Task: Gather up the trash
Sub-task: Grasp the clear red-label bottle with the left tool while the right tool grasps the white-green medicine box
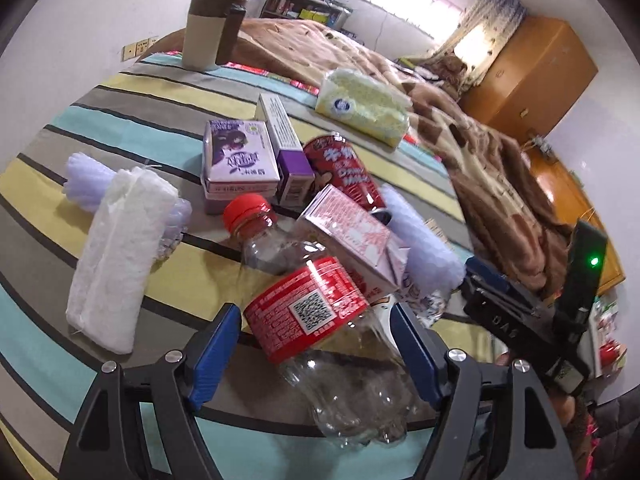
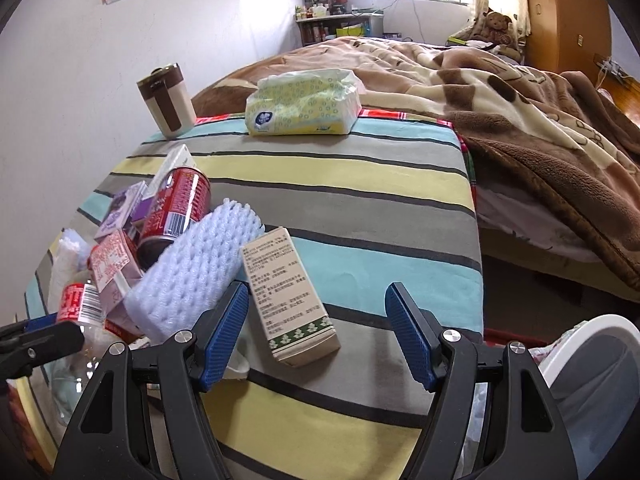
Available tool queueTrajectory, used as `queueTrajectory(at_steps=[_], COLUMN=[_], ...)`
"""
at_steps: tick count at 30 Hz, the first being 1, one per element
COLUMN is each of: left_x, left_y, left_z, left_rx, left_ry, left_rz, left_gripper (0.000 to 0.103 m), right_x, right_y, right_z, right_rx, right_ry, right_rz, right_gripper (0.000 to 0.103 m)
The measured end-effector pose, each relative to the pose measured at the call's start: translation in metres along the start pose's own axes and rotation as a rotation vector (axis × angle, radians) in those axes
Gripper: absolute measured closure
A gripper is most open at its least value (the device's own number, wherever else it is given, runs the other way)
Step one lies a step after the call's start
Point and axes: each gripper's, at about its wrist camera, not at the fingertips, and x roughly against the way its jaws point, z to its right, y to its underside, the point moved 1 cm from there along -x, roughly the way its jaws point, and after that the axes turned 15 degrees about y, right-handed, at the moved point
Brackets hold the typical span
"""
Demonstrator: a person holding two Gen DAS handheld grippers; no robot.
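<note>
An empty clear plastic bottle with a red cap and red label lies on the striped table, its body between the open fingers of my left gripper. Behind it lie a pink carton, a red can, purple cartons and white foam sleeves. My right gripper is open and empty, with a beige medicine box lying between its fingers on the table. The foam sleeve and red can sit to its left.
A yellow tissue pack and a beige-brown cup stand at the table's far edge. A folded white bag lies left. A white bin with a liner is at lower right. A bed with a brown blanket lies beyond.
</note>
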Motion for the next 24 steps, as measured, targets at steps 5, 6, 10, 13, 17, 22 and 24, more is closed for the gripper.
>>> queueTrajectory(at_steps=[5,6,10,13,17,22,24], left_x=[-0.011,-0.012,-0.012,-0.006,-0.001,-0.002,-0.003], left_y=[0.002,0.001,0.003,0.006,0.006,0.005,0.005], left_z=[0.002,0.002,0.001,-0.007,-0.016,-0.028,-0.029], left_rx=[-0.027,-0.038,-0.062,-0.060,-0.062,-0.039,-0.049], left_ry=[-0.015,-0.020,-0.047,-0.072,-0.102,-0.112,-0.122], left_rz=[-0.032,-0.035,-0.051,-0.047,-0.039,-0.033,-0.038], left_gripper=[0.026,0.026,0.026,0.026,0.026,0.026,0.026], right_x=[-0.004,-0.005,-0.007,-0.007,-0.007,-0.006,-0.005], right_y=[-0.001,-0.001,-0.001,0.000,0.001,0.003,0.004], right_z=[-0.002,-0.002,-0.004,-0.004,-0.006,-0.009,-0.009], right_rx=[0.021,0.025,0.036,0.032,0.036,0.040,0.040], right_ry=[0.015,0.014,0.017,0.016,0.024,0.036,0.041], right_rz=[-0.011,-0.012,-0.019,-0.019,-0.022,-0.022,-0.021], right_gripper=[0.031,0.031,0.031,0.036,0.043,0.059,0.063])
